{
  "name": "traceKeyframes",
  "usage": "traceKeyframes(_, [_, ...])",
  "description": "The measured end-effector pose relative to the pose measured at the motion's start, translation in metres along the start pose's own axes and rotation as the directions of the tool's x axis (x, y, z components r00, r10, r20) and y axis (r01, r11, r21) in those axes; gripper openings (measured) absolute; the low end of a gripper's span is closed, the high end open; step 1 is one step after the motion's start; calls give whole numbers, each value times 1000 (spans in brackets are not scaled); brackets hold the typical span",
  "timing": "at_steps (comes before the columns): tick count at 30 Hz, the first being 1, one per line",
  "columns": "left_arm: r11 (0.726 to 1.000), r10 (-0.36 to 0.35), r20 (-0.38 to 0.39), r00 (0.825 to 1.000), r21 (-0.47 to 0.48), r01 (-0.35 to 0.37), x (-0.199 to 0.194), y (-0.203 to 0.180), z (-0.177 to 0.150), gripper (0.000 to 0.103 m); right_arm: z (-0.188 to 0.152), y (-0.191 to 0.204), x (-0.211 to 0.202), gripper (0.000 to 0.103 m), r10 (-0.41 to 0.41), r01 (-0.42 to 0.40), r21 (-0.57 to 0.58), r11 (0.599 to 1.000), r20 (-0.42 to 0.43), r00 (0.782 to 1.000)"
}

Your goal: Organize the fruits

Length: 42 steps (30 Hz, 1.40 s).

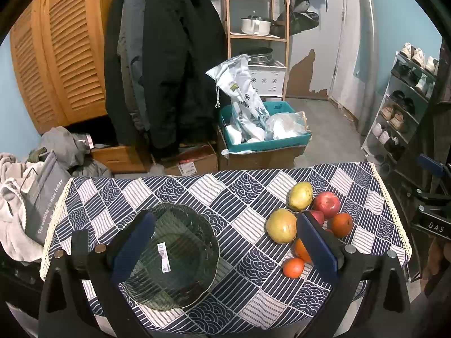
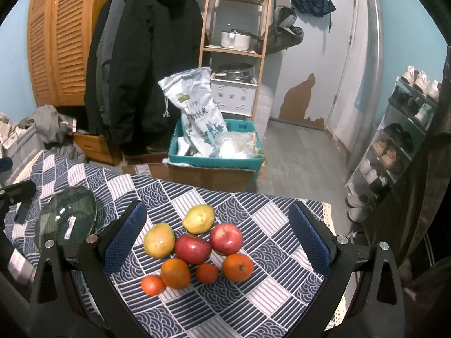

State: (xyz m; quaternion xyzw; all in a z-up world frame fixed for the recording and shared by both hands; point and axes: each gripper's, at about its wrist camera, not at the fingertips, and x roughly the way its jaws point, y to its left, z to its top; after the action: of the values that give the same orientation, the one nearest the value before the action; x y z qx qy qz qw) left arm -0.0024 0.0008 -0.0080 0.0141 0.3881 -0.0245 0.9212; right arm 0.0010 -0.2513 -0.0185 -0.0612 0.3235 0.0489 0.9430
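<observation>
A cluster of fruit lies on the patterned tablecloth: two yellow-green pears (image 2: pixel 198 219) (image 2: pixel 159 240), two red apples (image 2: pixel 226 238) (image 2: pixel 192 249), two oranges (image 2: pixel 237 267) (image 2: pixel 175 273) and two small tangerines (image 2: pixel 207 273) (image 2: pixel 153 284). My right gripper (image 2: pixel 217 242) is open above the pile, its blue pads (image 2: pixel 125 238) either side of it. An empty ribbed glass plate (image 1: pixel 172 256) with a barcode sticker sits on the table's left. My left gripper (image 1: pixel 225 248) is open above the cloth between plate and fruit (image 1: pixel 282 225), its left pad (image 1: pixel 132 248) over the plate.
The small table (image 1: pixel 225 191) ends in a lace-trimmed edge on both sides and drops to the floor at the back. Behind it stand cardboard boxes with a teal crate (image 2: pixel 214 157), hanging coats (image 1: pixel 163 64), a wooden shelf (image 1: pixel 256 8) and a shoe rack (image 1: pixel 403 104) at right.
</observation>
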Motion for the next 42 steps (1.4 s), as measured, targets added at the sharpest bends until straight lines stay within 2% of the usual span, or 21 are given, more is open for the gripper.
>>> traceKeyframes(8, [1000,17,0,1000,3,-17,1,-2,-2,102,0,0,0,99,-1,1,1,1000,-1,1000])
traceKeyframes(16, [1000,7,-34,999,-14,-7,7,1,-2,102,-4,-4,3,99,-9,9,1,1000,-6,1000])
traceKeyframes(30, [1000,9,-19,1000,-6,-10,9,1,-1,102,-4,-8,2,99,-14,14,0,1000,-8,1000])
traceKeyframes(37, [1000,3,-29,1000,-13,-3,12,1,0,102,-8,-15,9,99,-9,9,-2,1000,-40,999])
traceKeyframes(42, [1000,0,-70,998,1,0,29,-5,-1,102,-8,-16,22,99,-16,15,-12,1000,-81,997])
